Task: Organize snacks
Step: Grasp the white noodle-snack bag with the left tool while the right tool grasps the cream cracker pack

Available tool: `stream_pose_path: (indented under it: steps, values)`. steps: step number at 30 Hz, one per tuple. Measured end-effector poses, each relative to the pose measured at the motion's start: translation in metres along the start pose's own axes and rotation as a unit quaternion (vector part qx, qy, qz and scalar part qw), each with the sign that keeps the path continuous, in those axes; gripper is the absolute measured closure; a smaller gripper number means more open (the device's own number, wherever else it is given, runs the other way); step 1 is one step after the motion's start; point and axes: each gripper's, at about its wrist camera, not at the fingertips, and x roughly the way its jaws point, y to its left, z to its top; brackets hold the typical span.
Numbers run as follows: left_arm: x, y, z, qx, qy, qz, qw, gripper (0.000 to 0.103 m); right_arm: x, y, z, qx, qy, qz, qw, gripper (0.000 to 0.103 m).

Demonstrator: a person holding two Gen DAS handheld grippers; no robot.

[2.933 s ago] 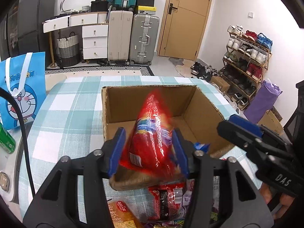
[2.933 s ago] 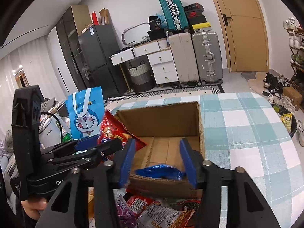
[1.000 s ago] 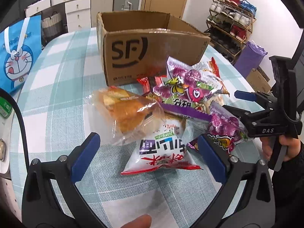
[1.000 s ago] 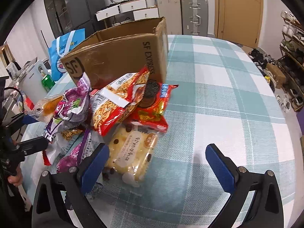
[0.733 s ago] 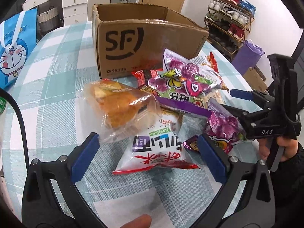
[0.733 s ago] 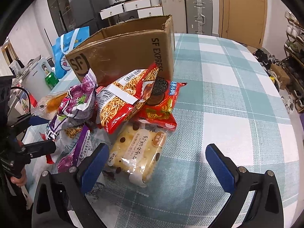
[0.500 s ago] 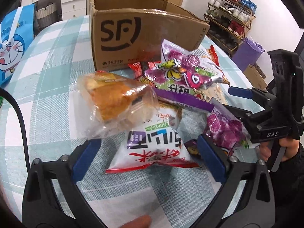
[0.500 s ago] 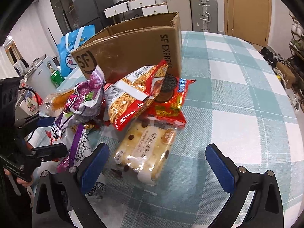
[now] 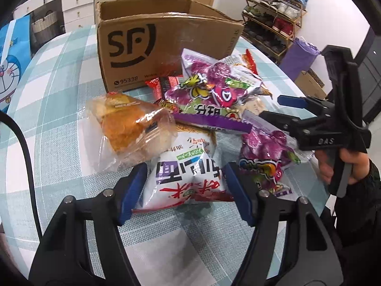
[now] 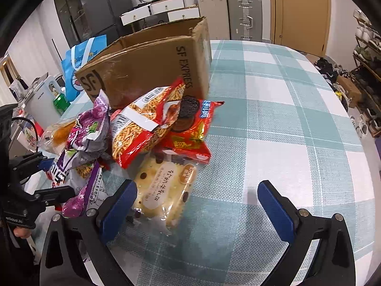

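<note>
A pile of snack bags lies on the checked tablecloth before the SF cardboard box (image 9: pixel 152 43). My left gripper (image 9: pixel 184 190) has closed its blue pads on the white and red snack bag (image 9: pixel 188 174) at the pile's near edge. A bread bag (image 9: pixel 128 128) lies to its left, purple bags (image 9: pixel 214 93) behind. My right gripper (image 10: pixel 196 205) is open wide over a chocolate-chip bread pack (image 10: pixel 164 188); its left pad is beside the pack. A red noodle-snack bag (image 10: pixel 145 128) and a red Oreo pack (image 10: pixel 190 128) lie beyond. The box also shows in the right wrist view (image 10: pixel 152 66).
A blue Doraemon bag (image 9: pixel 12 54) stands at the table's left side. A green can (image 10: pixel 60 102) and a white appliance (image 10: pixel 39 100) sit left of the table. Bare tablecloth (image 10: pixel 285 124) lies right of the pile. Suitcases, drawers and a shoe rack stand behind.
My left gripper has closed from wide open onto the white and red bag. My right gripper has moved in closer over the chocolate-chip bread pack, still open.
</note>
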Motion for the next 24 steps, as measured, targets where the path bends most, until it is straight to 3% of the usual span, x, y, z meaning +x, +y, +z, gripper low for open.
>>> stream_pose_path:
  steps: [10,19,24]
  values:
    - [-0.001,0.0,0.002,0.01,0.014,-0.017,0.9997,0.037,0.002,0.019,-0.003,-0.029,0.01,0.045,0.998,0.0]
    - [0.009,0.005,0.003,-0.011,0.001,-0.006,0.9999,0.037,0.0,0.0,0.001,-0.005,-0.003,-0.017,1.0,0.0]
    - [0.017,-0.003,0.002,-0.002,-0.012,0.008,0.9999,0.045,0.004,0.003,-0.001,-0.024,0.01,-0.007,1.0,0.0]
